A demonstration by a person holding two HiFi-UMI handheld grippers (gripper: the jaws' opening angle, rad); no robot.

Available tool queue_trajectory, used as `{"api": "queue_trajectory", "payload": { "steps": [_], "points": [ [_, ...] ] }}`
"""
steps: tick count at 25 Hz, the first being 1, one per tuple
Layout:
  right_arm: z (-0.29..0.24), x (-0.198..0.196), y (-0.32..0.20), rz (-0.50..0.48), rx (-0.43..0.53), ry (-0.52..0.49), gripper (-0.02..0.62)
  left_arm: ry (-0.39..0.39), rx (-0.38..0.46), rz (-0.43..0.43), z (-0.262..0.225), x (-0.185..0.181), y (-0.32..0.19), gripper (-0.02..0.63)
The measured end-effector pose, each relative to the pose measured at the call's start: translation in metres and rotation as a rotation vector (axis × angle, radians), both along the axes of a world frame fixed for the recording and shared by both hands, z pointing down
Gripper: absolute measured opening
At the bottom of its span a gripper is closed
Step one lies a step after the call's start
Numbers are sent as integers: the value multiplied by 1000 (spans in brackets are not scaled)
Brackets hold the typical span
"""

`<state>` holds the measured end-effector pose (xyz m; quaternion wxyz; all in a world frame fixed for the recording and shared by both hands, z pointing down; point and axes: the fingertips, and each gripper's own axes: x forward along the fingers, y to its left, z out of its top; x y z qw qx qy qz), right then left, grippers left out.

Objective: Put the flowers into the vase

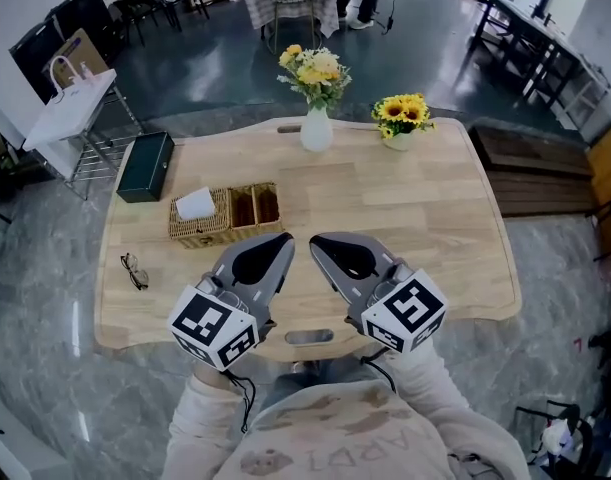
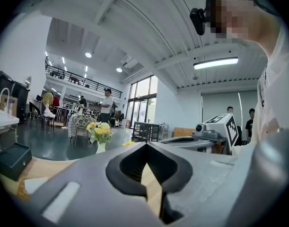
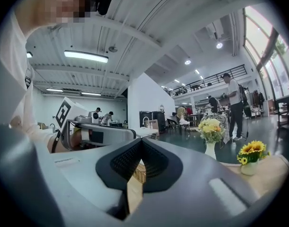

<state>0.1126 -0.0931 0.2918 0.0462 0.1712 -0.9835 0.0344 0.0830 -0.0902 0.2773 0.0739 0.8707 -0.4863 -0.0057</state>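
A white vase point(image 1: 316, 130) with yellow and cream flowers point(image 1: 314, 71) stands at the far middle of the wooden table point(image 1: 425, 218). To its right sits a small pot of sunflowers point(image 1: 403, 118). The vase point(image 2: 100, 147) shows small in the left gripper view, and vase point(image 3: 210, 150) and sunflowers point(image 3: 250, 151) in the right gripper view. My left gripper point(image 1: 283, 241) and right gripper point(image 1: 317, 241) hover side by side over the near table edge, both shut with nothing held, far from the flowers.
A wicker organizer point(image 1: 225, 215) holding a napkin sits just beyond the left gripper. A dark green box point(image 1: 145, 166) lies at the far left, and glasses point(image 1: 135, 270) near the left edge. A white bag on a rack point(image 1: 70, 103) stands off the table's left.
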Motion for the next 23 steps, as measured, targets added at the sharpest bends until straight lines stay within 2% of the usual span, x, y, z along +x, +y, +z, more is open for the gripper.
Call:
{"api": "queue_trajectory", "payload": {
  "steps": [12,23],
  "points": [
    [-12,-9,31,13,53,15,25,-10,9,7,-12,1,35,1],
    [-23,-32,40,13,87,20,25,-26,31,-29,-11,-16,45,1]
  ]
}}
